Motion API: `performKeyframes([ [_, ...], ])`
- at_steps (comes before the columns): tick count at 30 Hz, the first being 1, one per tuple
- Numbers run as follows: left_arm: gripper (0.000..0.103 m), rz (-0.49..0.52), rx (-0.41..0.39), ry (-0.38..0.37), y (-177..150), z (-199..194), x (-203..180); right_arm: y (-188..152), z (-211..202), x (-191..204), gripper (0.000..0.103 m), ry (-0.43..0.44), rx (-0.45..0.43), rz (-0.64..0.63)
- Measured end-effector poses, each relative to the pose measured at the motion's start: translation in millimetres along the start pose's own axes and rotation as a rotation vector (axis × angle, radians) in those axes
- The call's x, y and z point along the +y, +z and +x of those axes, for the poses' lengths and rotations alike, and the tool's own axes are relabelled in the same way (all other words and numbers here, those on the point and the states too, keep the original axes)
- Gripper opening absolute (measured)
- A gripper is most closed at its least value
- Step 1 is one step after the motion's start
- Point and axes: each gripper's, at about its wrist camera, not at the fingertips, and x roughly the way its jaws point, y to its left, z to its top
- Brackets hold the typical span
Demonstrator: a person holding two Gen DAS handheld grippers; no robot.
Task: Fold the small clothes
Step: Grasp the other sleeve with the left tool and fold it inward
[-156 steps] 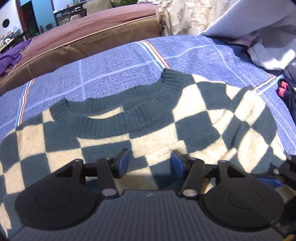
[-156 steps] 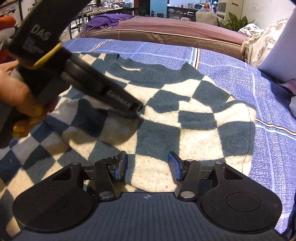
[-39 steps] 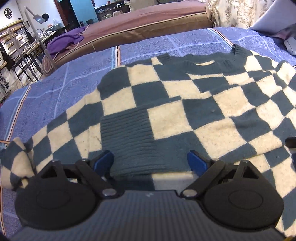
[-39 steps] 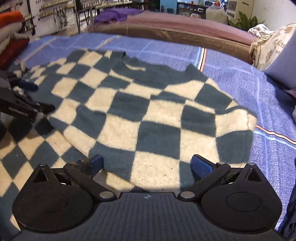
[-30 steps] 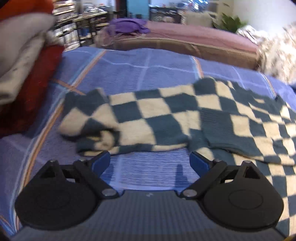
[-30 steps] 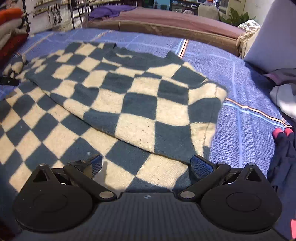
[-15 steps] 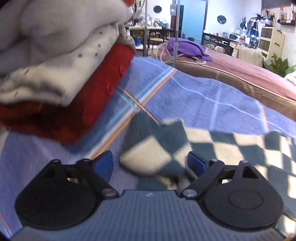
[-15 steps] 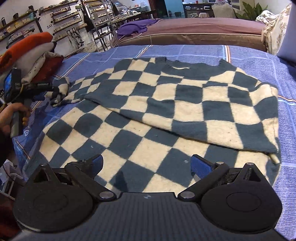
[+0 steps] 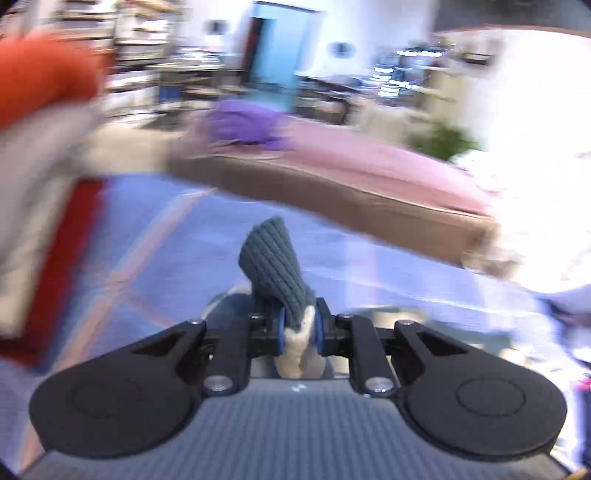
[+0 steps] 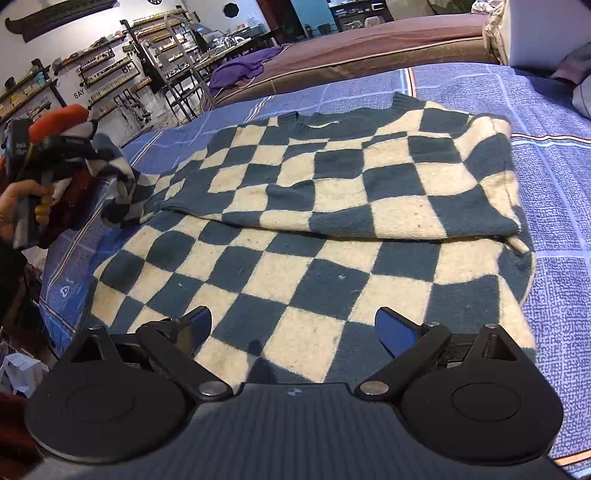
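Observation:
A teal and cream checkered sweater (image 10: 325, 206) lies spread on the blue plaid bedspread (image 10: 554, 177), its right sleeve folded across the chest. My left gripper (image 9: 298, 330) has its jaws closing, the pads pressing on the sweater's left sleeve end; the ribbed teal cuff (image 9: 273, 266) sticks up above the pads. In the right wrist view that left gripper (image 10: 88, 147) is raised at the far left in a hand, the sleeve (image 10: 122, 192) hanging from it. My right gripper (image 10: 293, 328) stands open low over the sweater's hem, nothing between its fingers.
A stack of folded clothes, orange on top and red below (image 9: 48, 147), sits at the left of the bed. A brown mattress with a purple cloth (image 10: 251, 66) lies beyond. White pillows (image 10: 546, 33) are at the far right. Shelving (image 10: 110, 70) lines the wall.
The left gripper went from open around the sleeve end to shut on it and lifted it off the bed. The right gripper drew back toward the hem, still open.

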Motion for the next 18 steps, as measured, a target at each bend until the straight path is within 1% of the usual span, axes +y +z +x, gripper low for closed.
performKeyframes([
  [2, 0.015, 0.054, 0.029, -0.098, -6.7, 4.1, -55.7, 0.3, -1.7, -1.8, 0.103, 0.003, -0.016, 0.014],
  [4, 0.015, 0.085, 0.087, -0.198, -25.3, 18.7, -107.6, 1.3, -5.0, -2.1, 0.103, 0.006, -0.036, 0.024],
  [6, 0.02, 0.141, 0.164, -0.229, -54.3, 40.8, -155.5, 0.7, -11.6, -3.0, 0.103, 0.005, -0.062, 0.032],
  [7, 0.034, 0.174, 0.204, -0.239, -70.8, 52.4, -176.1, 0.0, -14.4, -4.1, 0.103, 0.003, -0.068, 0.037],
  [8, 0.056, 0.214, 0.233, -0.239, -87.3, 61.4, -193.9, -0.4, -17.7, -6.7, 0.103, -0.001, -0.075, 0.044],
  [9, 0.064, 0.257, 0.251, -0.227, -101.7, 66.8, -207.5, -1.3, -21.0, -9.1, 0.103, -0.008, -0.08, 0.049],
  [10, 0.07, 0.304, 0.269, -0.209, -120.6, 68.2, -220.6, -2.0, -23.4, -11.9, 0.103, -0.016, -0.077, 0.053],
  [12, 0.072, 0.375, 0.292, -0.229, -149.4, 56.3, -235.0, -3.4, -27.2, -17.7, 0.103, -0.039, -0.072, 0.055],
  [14, 0.089, 0.395, 0.3, -0.25, -170.3, 38.4, -231.4, -4.0, -27.8, -23.8, 0.103, -0.06, -0.07, 0.051],
  [15, 0.09, 0.395, 0.295, -0.258, -176.9, 29.2, -225.7, -2.4, -25.7, -25.6, 0.103, -0.069, -0.068, 0.046],
  [16, 0.09, 0.389, 0.288, -0.244, -181.3, 22.3, -218.2, 0.3, -23.2, -26.5, 0.103, -0.078, -0.068, 0.041],
  [18, 0.09, 0.378, 0.273, -0.179, -178.6, 11.1, -193.9, 11.8, -16.8, -24.4, 0.103, -0.076, -0.086, 0.008],
])
